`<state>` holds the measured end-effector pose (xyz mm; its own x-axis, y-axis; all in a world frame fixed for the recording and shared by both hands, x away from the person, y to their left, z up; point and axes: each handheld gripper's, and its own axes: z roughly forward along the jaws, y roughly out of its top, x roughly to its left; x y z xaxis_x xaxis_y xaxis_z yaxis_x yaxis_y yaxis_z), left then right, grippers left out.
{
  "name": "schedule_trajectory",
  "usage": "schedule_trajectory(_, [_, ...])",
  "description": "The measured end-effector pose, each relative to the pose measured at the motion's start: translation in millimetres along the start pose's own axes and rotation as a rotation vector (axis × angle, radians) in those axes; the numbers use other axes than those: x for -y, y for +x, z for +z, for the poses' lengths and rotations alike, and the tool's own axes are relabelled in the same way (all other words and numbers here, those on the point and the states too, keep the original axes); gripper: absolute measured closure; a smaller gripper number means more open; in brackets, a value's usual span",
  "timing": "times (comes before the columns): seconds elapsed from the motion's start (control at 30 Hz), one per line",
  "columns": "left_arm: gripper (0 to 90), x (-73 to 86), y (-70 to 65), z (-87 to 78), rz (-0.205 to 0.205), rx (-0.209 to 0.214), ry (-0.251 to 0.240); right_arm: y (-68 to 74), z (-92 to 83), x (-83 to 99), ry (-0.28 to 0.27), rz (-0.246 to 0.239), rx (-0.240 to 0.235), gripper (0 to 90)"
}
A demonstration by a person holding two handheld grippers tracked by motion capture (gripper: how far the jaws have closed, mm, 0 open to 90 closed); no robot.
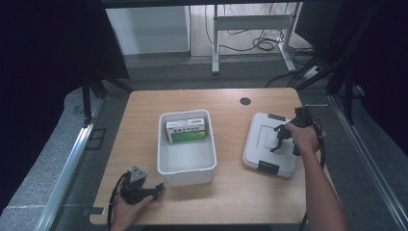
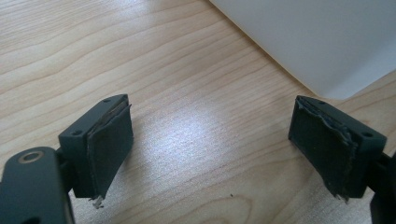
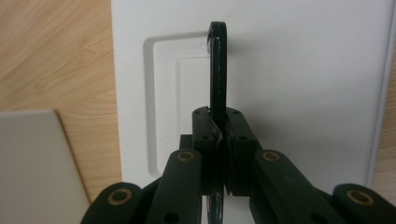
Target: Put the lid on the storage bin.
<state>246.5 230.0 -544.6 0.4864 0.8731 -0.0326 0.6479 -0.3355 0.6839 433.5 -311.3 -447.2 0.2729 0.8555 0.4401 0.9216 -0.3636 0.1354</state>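
A white lid (image 1: 260, 142) with black clips lies flat on the right of the wooden table (image 1: 231, 197). My right gripper (image 1: 279, 140) is over it, shut on the lid's thin black handle (image 3: 217, 70), which stands upright between the pads in the right gripper view (image 3: 219, 140). A white open bin (image 1: 190, 175) sits mid-table with a green and white box (image 1: 187, 131) at its far end. My left gripper (image 1: 144, 188) rests low near the bin's front left corner, open, with bare wood between its pads (image 2: 210, 144).
The bin's corner (image 2: 327, 42) shows just beyond the left jaws, and its edge (image 3: 32, 158) lies left of the lid. A round black grommet (image 1: 245, 101) sits near the table's far edge. A desk frame and cables stand behind.
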Motion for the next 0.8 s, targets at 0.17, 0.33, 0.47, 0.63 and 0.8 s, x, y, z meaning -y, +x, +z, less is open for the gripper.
schedule_trajectory(0.17, [13.6, 0.0, 0.0, 0.0, 0.0, 0.0, 0.0, 2.1, -5.6, 3.8, -0.005, -0.021, -0.014, 84.9])
schedule_trajectory(0.33, [13.6, 0.0, 0.0, 0.0, 0.0, 0.0, 0.0, 1.8, -16.0, 5.4, -0.014, -0.032, -0.024, 84.9])
schedule_trajectory(0.47, [13.6, 0.0, -0.1, 0.0, 0.0, 0.0, 0.0, 2.8, -26.8, 6.2, -0.024, -0.043, -0.033, 84.8])
schedule_trajectory(0.63, [13.6, 0.0, -0.1, 0.0, -0.001, 0.0, 0.0, 4.2, -37.2, 8.0, -0.03, -0.05, -0.046, 84.9])
schedule_trajectory(0.8, [13.7, 0.1, -0.2, -0.1, -0.001, -0.001, 0.0, 7.3, -49.8, 10.7, -0.036, -0.065, -0.054, 84.9])
